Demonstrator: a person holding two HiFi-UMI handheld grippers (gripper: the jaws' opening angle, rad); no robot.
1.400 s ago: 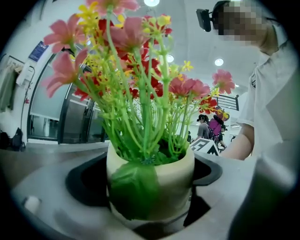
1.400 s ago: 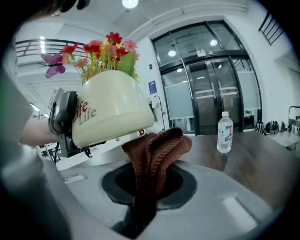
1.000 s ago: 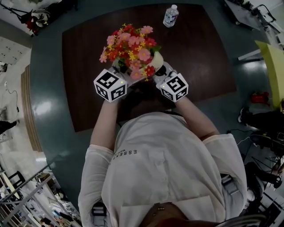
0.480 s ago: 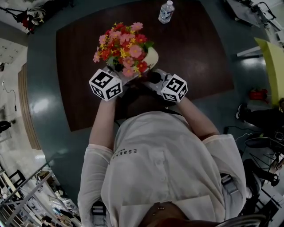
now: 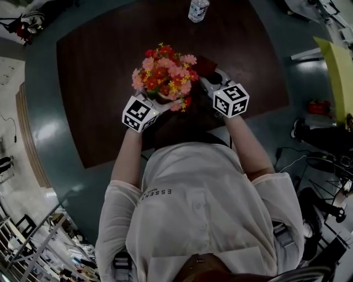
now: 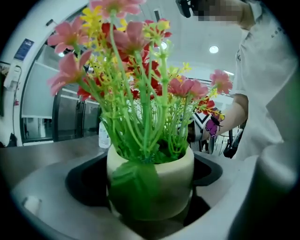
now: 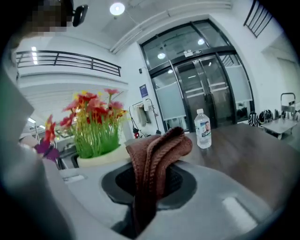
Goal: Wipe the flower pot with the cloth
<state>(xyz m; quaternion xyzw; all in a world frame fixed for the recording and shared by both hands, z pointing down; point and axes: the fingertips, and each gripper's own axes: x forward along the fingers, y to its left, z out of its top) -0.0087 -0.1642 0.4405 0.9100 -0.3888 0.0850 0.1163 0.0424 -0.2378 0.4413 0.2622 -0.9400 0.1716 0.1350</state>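
Note:
A cream flower pot [image 6: 151, 180] full of pink, red and yellow artificial flowers [image 5: 164, 74] sits between the jaws of my left gripper [image 6: 150, 206], which is shut on it. In the head view the blooms hide almost all of the pot, and my left gripper [image 5: 157, 102] reaches in from the lower left. My right gripper [image 7: 145, 206] is shut on a folded brown cloth [image 7: 157, 157]. In the head view the cloth [image 5: 205, 65] is just right of the flowers, a small gap away. The right gripper view shows the pot [image 7: 101, 158] to the left of the cloth, not touching it.
A dark brown table [image 5: 99, 82] lies under both grippers. A clear water bottle [image 5: 197, 10] stands at its far edge, and the bottle [image 7: 203, 129] shows beyond the cloth in the right gripper view. Teal floor surrounds the table. A yellow object [image 5: 337, 71] stands at the right.
The pot has come from a tilt to nearly upright, hiding its cream side under the flowers. My right gripper has drawn away from the pot to the right with the cloth.

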